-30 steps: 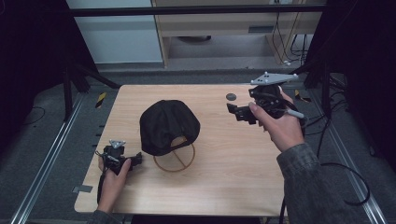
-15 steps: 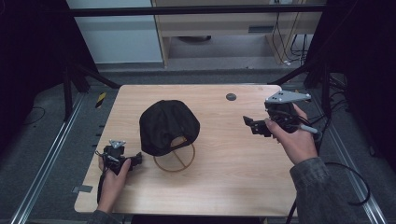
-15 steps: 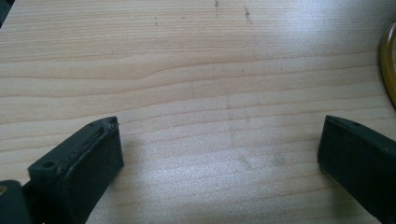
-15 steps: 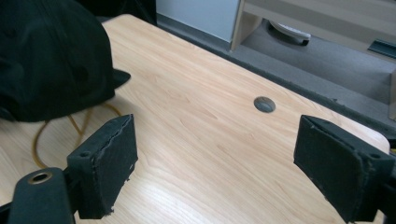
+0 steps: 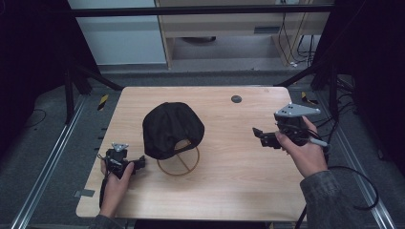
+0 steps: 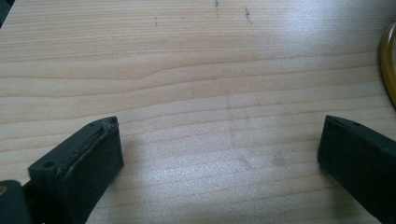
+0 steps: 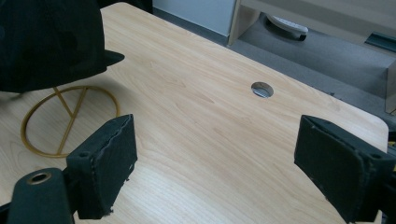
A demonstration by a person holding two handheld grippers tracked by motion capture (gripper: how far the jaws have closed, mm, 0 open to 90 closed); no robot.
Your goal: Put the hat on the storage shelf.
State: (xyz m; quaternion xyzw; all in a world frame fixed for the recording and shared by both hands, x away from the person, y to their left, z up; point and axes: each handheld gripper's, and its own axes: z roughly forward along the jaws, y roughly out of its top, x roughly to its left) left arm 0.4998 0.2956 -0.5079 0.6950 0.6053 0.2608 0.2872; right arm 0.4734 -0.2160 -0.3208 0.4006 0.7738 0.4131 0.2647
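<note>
- In the high view we see a black cap (image 5: 171,129) sitting on a gold wire stand (image 5: 179,161) a little left of the middle of the pale wooden desk (image 5: 224,186). The cap's crown is rounded and matte, and it covers the stand's upper part so that the ring base with its Y-shaped spokes shows below it. The left gripper (image 5: 138,163) rests low near the desk's left front, just beside the ring; the right gripper (image 5: 258,135) is held above the desk's right side, well apart from the cap.
- In the left gripper view we see its fingers (image 6: 88,158) spread wide over bare wood, a gold curve of the stand (image 6: 388,65) at the right edge.
- In the right gripper view we see its fingers (image 7: 109,161) wide apart and empty, the cap (image 7: 46,42) dark at upper left above the ring (image 7: 65,122), and a round hole (image 7: 262,89) in the desk beyond.
</note>
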